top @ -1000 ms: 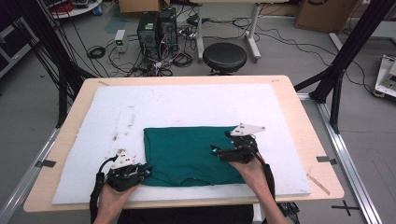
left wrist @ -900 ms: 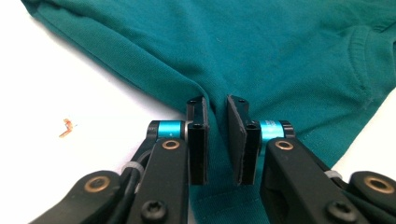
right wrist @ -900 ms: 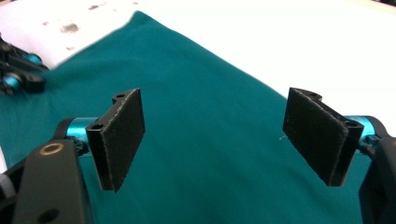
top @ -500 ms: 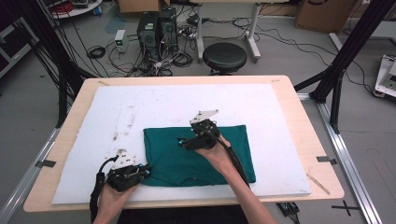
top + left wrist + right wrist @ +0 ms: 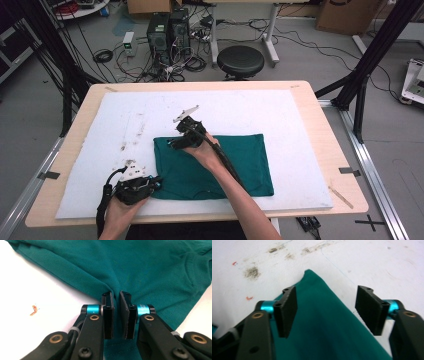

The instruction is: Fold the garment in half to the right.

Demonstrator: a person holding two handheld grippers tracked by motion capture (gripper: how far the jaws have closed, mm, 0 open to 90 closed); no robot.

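Observation:
A dark green shirt (image 5: pixel 235 160) lies folded flat on the white mat (image 5: pixel 280 115). At its near left edge my left gripper (image 5: pixel 155 184) is shut on a pinched fold of the cloth, seen close in the left gripper view, where the shirt (image 5: pixel 150 270) bunches up between the jaws of the left gripper (image 5: pixel 116 298). My right gripper (image 5: pixel 172 144) hovers over the shirt's far left corner. In the right gripper view the right gripper (image 5: pixel 327 297) stands open. Its jaws have just been closing, and the shirt's corner (image 5: pixel 319 315) lies below and between them, untouched by the pads.
Dark smudges (image 5: pixel 136 134) and small red specks (image 5: pixel 249 298) mark the mat left of the shirt. The wooden table (image 5: pixel 320 107) rims the mat. On the floor beyond stand a black stool (image 5: pixel 240 61), computer towers (image 5: pixel 165 30) and cables. Black frame posts (image 5: pixel 370 55) rise at the right.
My right gripper has moved from the shirt's right side leftward across it to the far left corner, with its jaws narrower. The left gripper has stayed put on the near left edge.

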